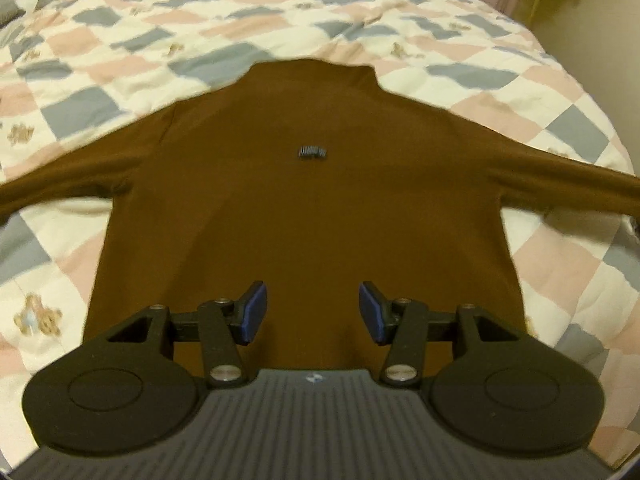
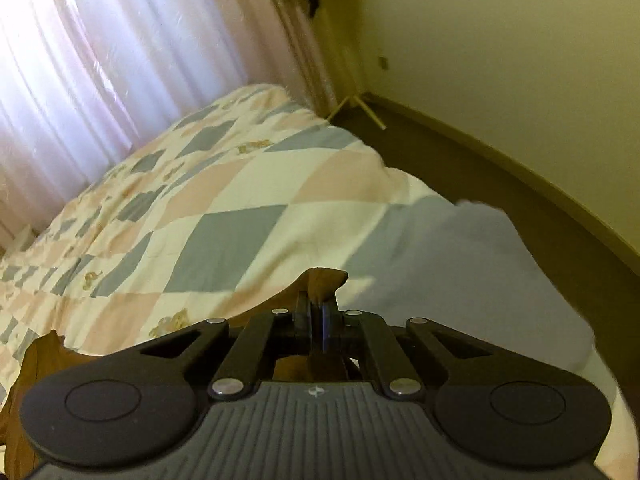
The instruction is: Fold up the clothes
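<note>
A brown long-sleeved top (image 1: 312,208) lies flat on the quilt, collar at the far end, both sleeves spread out to the sides, a small dark tag (image 1: 312,153) on its middle. My left gripper (image 1: 312,312) is open and empty, hovering over the top's near hem. My right gripper (image 2: 317,320) is shut on a bunched piece of the brown top (image 2: 324,280), near the bed's right edge. More of the brown fabric shows at the lower left of the right wrist view (image 2: 28,380).
The bed is covered by a checked quilt (image 1: 100,64) in pink, grey and cream. Curtains (image 2: 80,60) hang behind the bed. A dark floor (image 2: 520,184) and a pale wall (image 2: 520,60) lie to the right of the bed.
</note>
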`<state>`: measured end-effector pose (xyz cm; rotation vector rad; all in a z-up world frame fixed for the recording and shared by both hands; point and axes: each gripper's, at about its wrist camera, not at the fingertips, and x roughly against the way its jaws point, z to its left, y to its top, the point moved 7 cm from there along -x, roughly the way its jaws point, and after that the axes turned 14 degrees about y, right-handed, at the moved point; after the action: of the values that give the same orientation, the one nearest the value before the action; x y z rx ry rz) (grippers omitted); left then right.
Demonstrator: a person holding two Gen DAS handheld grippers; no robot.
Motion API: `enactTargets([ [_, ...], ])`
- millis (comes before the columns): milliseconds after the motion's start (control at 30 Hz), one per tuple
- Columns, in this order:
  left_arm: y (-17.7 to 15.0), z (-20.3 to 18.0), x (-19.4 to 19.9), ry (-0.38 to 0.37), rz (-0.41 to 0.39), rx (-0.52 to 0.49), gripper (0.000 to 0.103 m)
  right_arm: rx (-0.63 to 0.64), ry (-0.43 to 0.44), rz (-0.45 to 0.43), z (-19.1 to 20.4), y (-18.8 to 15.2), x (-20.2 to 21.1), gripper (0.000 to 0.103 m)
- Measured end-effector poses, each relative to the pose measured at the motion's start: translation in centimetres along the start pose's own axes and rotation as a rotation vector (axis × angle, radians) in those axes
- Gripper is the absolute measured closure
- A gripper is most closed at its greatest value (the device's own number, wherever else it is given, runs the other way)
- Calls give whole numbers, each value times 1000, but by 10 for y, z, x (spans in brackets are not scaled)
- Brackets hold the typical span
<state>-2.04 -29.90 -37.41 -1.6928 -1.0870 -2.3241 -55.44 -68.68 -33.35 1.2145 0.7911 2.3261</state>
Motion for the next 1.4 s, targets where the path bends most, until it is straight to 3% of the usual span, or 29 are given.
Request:
enactTargets([
  [100, -13, -3, -9, 7, 23, -17, 57, 49, -35, 62, -10, 12, -47, 99],
  [267, -27, 1, -13, 15, 38, -38, 57, 51, -163, 186, -34, -12, -90, 97],
  [300, -29, 3, -13, 17, 40, -37, 57, 41, -188, 213, -38, -18, -94, 92],
  [367, -32, 6, -14, 20, 45, -36, 57, 36, -223, 208, -40, -26, -84, 62],
  [400, -34, 8, -14, 22, 47, -36, 57, 33, -240, 205, -41, -30, -78, 57],
  [533, -35, 11, -15, 21, 53, -19, 56, -132, -136, 64, -44, -39, -43, 53],
  [600, -34, 6, -17, 14, 56, -28, 56, -171, -61, 70, -43, -53, -37, 56],
  [667, -33, 0, -18, 5, 58, -42, 56, -166, -65, 121, -40, -76, -38, 59],
  [767, -30, -9, -20, -10, 58, -71, 56, -241, -92, 101, -48, -97, -43, 59],
  [1000, -21, -19, -24, -32, 60, -96, 55, -594, -70, -160, -66, -116, -12, 57],
  [1133, -20, -27, -30, -45, 68, -101, 55, -661, -46, -218, -75, -128, -3, 51],
  [1200, -20, -32, -32, -54, 71, -113, 55, -672, -17, -237, -80, -127, -17, 52],
  [1233, -20, -34, -32, -57, 68, -123, 55, -658, -18, -253, -83, -125, -24, 60],
  [1267, -20, -35, -30, -58, 63, -134, 55, -657, -8, -264, -85, -122, -30, 90],
  [1333, -19, -36, -27, -62, 55, -152, 55, -661, 25, -250, -80, -114, -33, 96],
  [1400, -17, -35, -24, -67, 52, -159, 55, -568, 24, -231, -61, -89, -17, 97],
])
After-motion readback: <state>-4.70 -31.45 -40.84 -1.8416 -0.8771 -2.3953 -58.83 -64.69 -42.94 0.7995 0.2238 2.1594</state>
